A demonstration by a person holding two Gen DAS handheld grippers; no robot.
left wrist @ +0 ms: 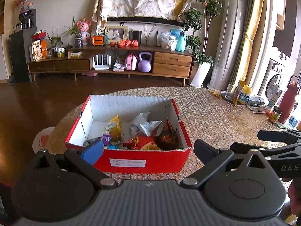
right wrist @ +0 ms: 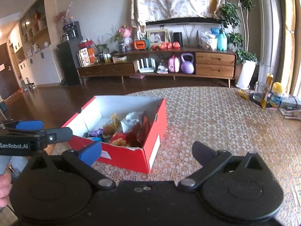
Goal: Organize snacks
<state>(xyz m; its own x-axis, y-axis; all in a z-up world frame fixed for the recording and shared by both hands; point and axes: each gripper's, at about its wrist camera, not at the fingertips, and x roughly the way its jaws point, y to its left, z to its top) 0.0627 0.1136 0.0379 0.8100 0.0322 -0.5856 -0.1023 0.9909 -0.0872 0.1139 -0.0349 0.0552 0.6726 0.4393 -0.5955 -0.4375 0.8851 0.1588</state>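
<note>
A red cardboard box [left wrist: 131, 162] [right wrist: 131, 156] with a white inside stands on the patterned table. It holds several snack packets: a yellow one [left wrist: 115, 125], a white crumpled one [left wrist: 145, 125] [right wrist: 129, 121], a red one [left wrist: 144, 143] [right wrist: 120, 138] and a dark orange one [left wrist: 168, 134] [right wrist: 140, 131]. My left gripper [left wrist: 148, 150] is open just in front of the box, nothing between its fingers. My right gripper [right wrist: 146, 150] is open to the right of the box's front corner, also holding nothing. Each gripper shows at the edge of the other's view.
At the table's far right stand a glass [left wrist: 230, 91], a yellow-capped bottle [left wrist: 245, 95] [right wrist: 275, 94], a small jar [left wrist: 275, 114] and a red flask [left wrist: 288, 103]. The table edge curves behind the box. A white stool [left wrist: 42, 138] sits below left.
</note>
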